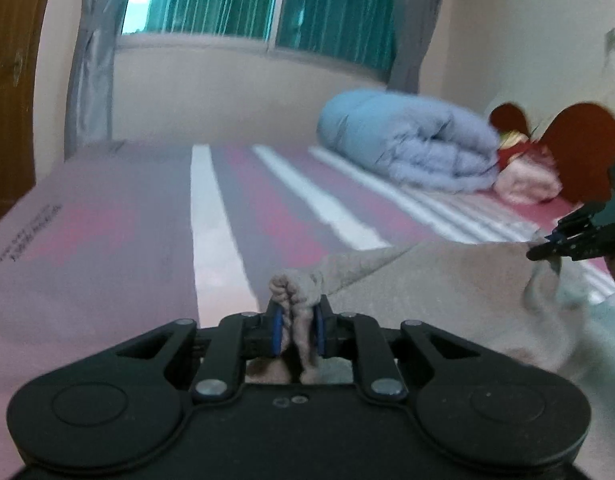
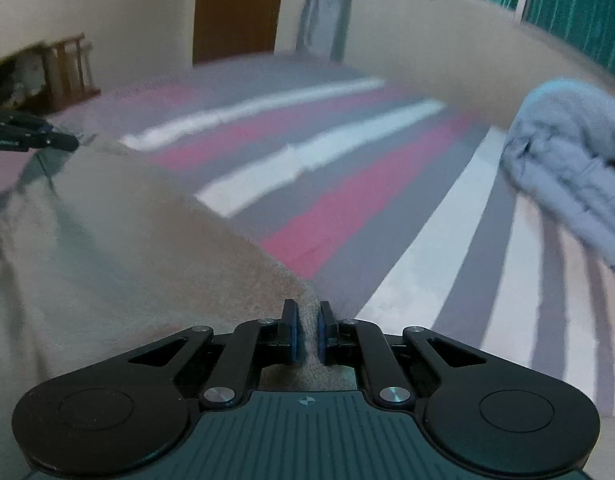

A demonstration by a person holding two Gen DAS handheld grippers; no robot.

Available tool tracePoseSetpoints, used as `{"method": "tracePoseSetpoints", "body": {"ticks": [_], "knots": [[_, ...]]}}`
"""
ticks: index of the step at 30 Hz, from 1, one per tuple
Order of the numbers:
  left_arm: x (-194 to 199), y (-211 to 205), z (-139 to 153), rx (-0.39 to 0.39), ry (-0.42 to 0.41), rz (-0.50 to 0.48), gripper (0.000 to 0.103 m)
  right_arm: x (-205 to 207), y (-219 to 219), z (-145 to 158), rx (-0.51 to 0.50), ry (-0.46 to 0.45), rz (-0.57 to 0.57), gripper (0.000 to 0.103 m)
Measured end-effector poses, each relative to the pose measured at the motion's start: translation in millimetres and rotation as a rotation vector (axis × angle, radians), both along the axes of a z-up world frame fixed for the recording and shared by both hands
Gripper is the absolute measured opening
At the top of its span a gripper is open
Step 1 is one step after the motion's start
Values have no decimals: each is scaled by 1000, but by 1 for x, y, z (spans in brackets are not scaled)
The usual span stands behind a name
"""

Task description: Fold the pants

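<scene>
left gripper [image 1: 298, 330] clamped on pants [image 1: 427, 280] edge | right gripper [image 2: 307, 334] clamped on opposite edge | cloth stretched between the 2, above bed [image 2: 347, 184] | fold: not yet made

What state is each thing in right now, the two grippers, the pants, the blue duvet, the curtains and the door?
left gripper: shut on a bunched edge of the pants.
right gripper: shut on another edge of the pants.
pants: beige, stretched between both grippers, lifted at the held edge above the bed.
duvet: rolled up, lying on the bed.
curtains: drawn aside, tied.
door: closed.
</scene>
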State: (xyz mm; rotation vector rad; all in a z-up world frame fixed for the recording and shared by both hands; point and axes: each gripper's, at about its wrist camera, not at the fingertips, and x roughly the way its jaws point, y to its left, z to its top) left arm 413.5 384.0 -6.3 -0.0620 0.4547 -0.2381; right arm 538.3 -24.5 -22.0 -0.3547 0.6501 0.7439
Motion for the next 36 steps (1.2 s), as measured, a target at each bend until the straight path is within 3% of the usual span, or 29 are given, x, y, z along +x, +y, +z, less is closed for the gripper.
{"method": "tracePoseSetpoints", "body": {"ticks": [5, 9, 12, 15, 17, 18, 19, 20, 21, 22, 25, 28, 33, 36], "knots": [[-49, -15, 23, 3, -67, -54, 5, -77, -21, 38, 42, -136, 12, 9], [-93, -32, 21, 17, -76, -67, 5, -143, -29, 47, 39, -208, 26, 9], [-122, -42, 8, 12, -45, -47, 5, -190, -31, 31, 24, -192, 37, 9], [-145, -54, -14, 45, 39, -3, 8, -223, -31, 4, 1, -155, 34, 10], [-165, -58, -20, 18, 51, 58, 21, -241, -27, -19, -48, -102, 23, 13], [-171, -58, -19, 0, 64, 90, 27, -250, -30, -24, -42, -100, 0, 29], [-178, -58, -19, -6, 85, 132, 41, -256, -35, -24, -15, -98, -23, 40], [-187, -59, -20, -8, 99, 162, 49, -264, -43, -21, 38, -88, -56, 64], [-196, -59, -20, -12, 114, 186, 53, -268, -50, -16, 87, -80, -82, 74], [-203, -61, -20, -19, 130, 212, 54, -274, -58, -10, 140, -75, -111, 74], [-224, -65, -16, -93, 148, 299, 54, -281, -79, 3, 245, -47, -194, 73], [-244, -66, -15, -253, 125, 380, 53, -288, -92, 11, 343, -24, -285, 69], [-255, -69, -23, -489, 116, 404, 50, -293, -97, 10, 457, 52, -404, 63], [-244, -71, -32, -552, 172, 427, 46, -297, -106, 12, 499, 85, -443, 63]]}}
